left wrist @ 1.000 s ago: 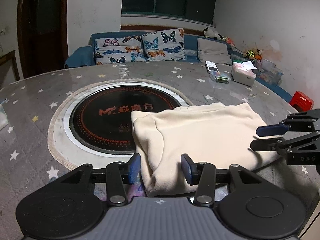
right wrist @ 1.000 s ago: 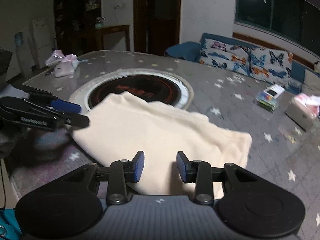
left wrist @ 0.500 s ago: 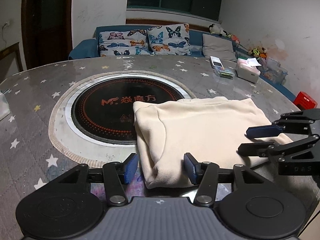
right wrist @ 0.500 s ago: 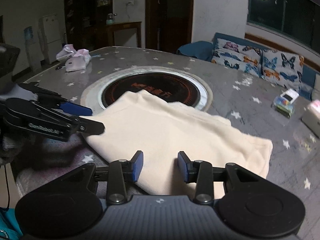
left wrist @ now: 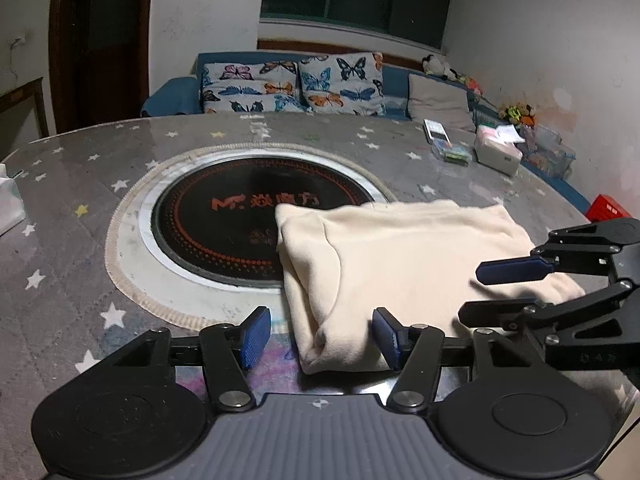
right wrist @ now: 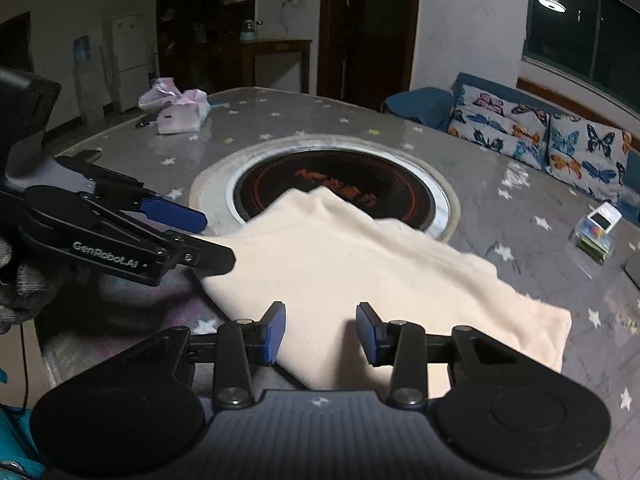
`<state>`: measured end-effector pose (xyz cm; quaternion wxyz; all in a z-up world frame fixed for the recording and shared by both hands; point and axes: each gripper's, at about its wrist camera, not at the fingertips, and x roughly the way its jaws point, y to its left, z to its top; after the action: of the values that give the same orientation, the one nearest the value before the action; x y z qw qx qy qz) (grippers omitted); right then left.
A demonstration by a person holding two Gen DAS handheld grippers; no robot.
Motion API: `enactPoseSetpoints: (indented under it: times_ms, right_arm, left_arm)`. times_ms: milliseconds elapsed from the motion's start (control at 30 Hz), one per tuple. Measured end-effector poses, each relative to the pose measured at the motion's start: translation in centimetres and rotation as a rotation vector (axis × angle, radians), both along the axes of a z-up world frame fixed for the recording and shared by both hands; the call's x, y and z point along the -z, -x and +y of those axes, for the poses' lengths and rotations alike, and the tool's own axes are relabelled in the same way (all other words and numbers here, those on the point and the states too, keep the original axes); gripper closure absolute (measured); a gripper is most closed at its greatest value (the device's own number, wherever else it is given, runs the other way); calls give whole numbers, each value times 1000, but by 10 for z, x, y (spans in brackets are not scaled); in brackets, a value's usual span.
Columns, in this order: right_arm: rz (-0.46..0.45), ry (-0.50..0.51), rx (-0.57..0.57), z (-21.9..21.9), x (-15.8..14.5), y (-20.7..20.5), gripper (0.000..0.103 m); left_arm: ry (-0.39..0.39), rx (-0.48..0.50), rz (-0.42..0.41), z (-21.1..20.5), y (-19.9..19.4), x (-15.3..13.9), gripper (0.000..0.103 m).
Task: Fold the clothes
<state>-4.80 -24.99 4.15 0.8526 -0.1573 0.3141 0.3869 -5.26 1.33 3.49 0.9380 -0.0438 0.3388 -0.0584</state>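
Note:
A cream garment (left wrist: 404, 256) lies folded flat on the star-patterned round table, partly over the black hotplate; it also shows in the right wrist view (right wrist: 360, 272). My left gripper (left wrist: 320, 338) is open and empty, its jaws on either side of the garment's near corner, slightly above it. My right gripper (right wrist: 320, 332) is open and empty above the garment's near edge. The right gripper shows at the right of the left wrist view (left wrist: 480, 292), and the left gripper at the left of the right wrist view (right wrist: 208, 240).
The round black hotplate (left wrist: 224, 216) sits in the table's middle. A white tissue box (left wrist: 498, 152) and a small clear case (left wrist: 452, 152) stand at the far right. A pink bag (right wrist: 176, 108) lies at the far left. A sofa with butterfly cushions (left wrist: 292, 88) is behind the table.
Both grippers have drawn back and up a little from the garment, staying open. The garment lies still.

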Motion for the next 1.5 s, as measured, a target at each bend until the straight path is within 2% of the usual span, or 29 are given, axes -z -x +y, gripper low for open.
enactPoseSetpoints:
  times_ms: [233, 533, 733, 900, 1033, 1333, 1433, 1500]
  right_arm:
    - [21, 4, -39, 12, 8, 1, 64]
    - [22, -25, 17, 0, 1, -16, 64]
    - [24, -41, 148, -18, 2, -59, 65]
    - [58, -43, 256, -28, 15, -96, 71]
    - [69, -37, 264, -27, 22, -105, 74]
    - [27, -15, 182, -13, 5, -73, 73]
    - [9, -4, 128, -4, 0, -56, 72]
    - [-1, -1, 83, 3, -3, -43, 68]
  left_arm:
    - [-10, -17, 6, 4, 0, 4, 43]
    - [-10, -15, 9, 5, -1, 5, 42]
    - [-5, -17, 12, 5, -1, 6, 40]
    - [-4, -17, 14, 6, -2, 7, 39]
    - [0, -17, 17, 7, -3, 7, 38]
    - [5, -26, 10, 9, -2, 0, 36]
    - [2, -44, 6, 12, -2, -3, 29]
    - [-1, -60, 1, 15, -1, -5, 23]
